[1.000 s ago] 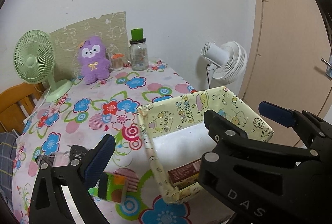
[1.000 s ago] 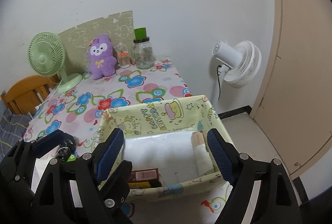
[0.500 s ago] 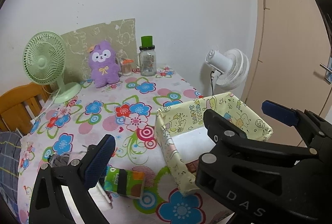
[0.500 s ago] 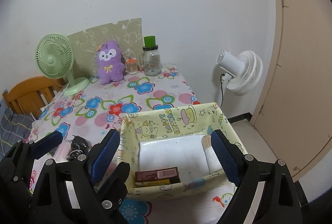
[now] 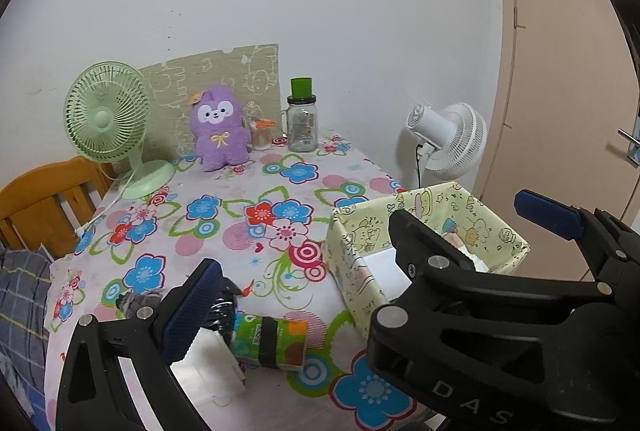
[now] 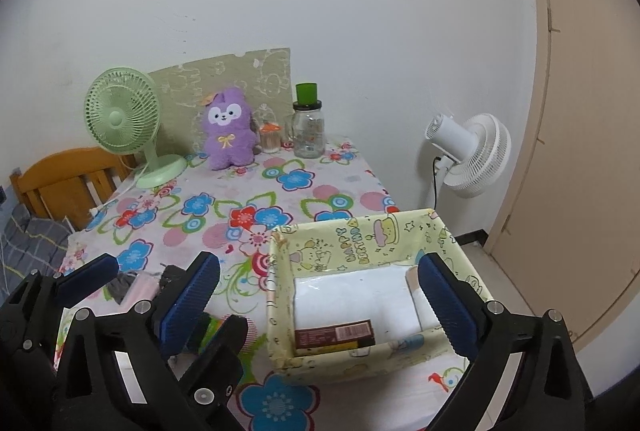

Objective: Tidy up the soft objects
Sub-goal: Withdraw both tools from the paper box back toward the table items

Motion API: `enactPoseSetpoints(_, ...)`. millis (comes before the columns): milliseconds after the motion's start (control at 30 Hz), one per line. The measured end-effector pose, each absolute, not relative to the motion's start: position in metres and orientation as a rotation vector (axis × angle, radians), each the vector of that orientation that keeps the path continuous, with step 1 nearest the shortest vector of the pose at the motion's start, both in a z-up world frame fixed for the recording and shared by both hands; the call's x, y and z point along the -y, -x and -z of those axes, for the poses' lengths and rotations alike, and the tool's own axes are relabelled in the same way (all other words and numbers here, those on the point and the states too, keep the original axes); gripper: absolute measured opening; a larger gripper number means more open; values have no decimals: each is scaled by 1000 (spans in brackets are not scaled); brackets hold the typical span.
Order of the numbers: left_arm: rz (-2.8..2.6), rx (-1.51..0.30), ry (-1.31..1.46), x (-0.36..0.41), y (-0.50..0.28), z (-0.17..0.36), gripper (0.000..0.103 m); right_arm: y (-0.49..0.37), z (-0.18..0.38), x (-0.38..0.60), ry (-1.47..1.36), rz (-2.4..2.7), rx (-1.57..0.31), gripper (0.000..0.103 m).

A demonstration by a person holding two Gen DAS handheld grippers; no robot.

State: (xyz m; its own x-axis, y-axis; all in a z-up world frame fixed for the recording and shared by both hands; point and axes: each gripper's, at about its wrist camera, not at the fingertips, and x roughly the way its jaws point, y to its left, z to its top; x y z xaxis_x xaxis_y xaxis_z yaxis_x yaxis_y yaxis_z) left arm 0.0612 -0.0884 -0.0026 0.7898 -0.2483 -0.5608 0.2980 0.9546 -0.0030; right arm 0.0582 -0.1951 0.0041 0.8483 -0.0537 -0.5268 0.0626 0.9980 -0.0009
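Yellow cartoon-print box (image 6: 360, 251): near right corner of counter (image 6: 248, 191), holding folded white cloth (image 6: 352, 299) and a brown packet (image 6: 336, 335).
Right hand-held gripper (image 6: 320, 303): jaws opening, wide apart, nothing between the pads.
Left hand-held gripper (image 5: 368, 267): jaws apart, empty.
Purple plush toy (image 6: 230, 129): upright at counter's far edge, between green fan (image 6: 124, 119) and glass jar (image 6: 309, 131).

You see purple plush (image 6: 230, 135): upright against the far backdrop | yellow cartoon box (image 6: 456, 251): open, near table edge | white folded towel (image 6: 352, 297): flat inside the box
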Motion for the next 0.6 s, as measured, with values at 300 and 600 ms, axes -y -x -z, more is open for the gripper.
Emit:
enactPoseSetpoints(300,268,-580,-79,67,-53,1,103,-53,-8,172,6,37,-536,103)
enactPoseSetpoints(600,244,-572,-68,45,-47,-1,103,-50,-8,150,17,11,-528,103)
